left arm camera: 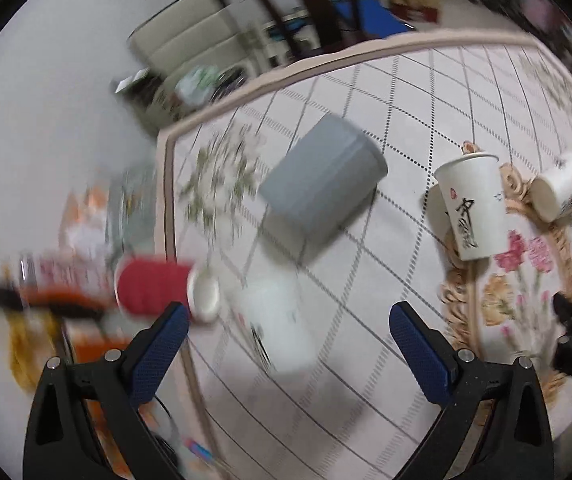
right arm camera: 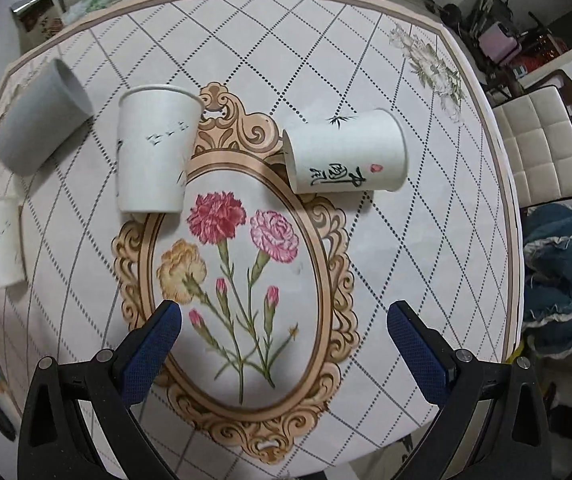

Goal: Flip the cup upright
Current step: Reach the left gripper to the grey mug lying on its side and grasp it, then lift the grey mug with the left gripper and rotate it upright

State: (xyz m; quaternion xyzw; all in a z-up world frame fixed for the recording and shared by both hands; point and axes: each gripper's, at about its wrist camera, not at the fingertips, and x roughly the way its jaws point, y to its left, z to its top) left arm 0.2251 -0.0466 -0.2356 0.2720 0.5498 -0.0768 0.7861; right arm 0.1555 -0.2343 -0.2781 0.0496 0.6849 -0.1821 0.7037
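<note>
Several cups are on the patterned table. In the right wrist view, a white paper cup (right arm camera: 346, 152) with black calligraphy lies on its side at centre right. Another white cup (right arm camera: 154, 156) stands mouth up left of it. A grey cup (right arm camera: 40, 120) lies on its side at far left, and a small white cup (right arm camera: 0, 240) stands near the left edge. My right gripper (right arm camera: 284, 344) is open and empty above the flower print. In the blurred left wrist view, my left gripper (left arm camera: 288, 344) is open and empty over a white cup (left arm camera: 278, 328); a red cup (left arm camera: 158, 288) lies beside it.
The grey cup (left arm camera: 322, 176), the standing calligraphy cup (left arm camera: 472, 208) and the lying cup (left arm camera: 562, 188) also show in the left wrist view. The table edge (left arm camera: 168, 200) runs close on the left. Padded chairs (right arm camera: 542, 140) and blue cloth (right arm camera: 562, 280) stand right of the table.
</note>
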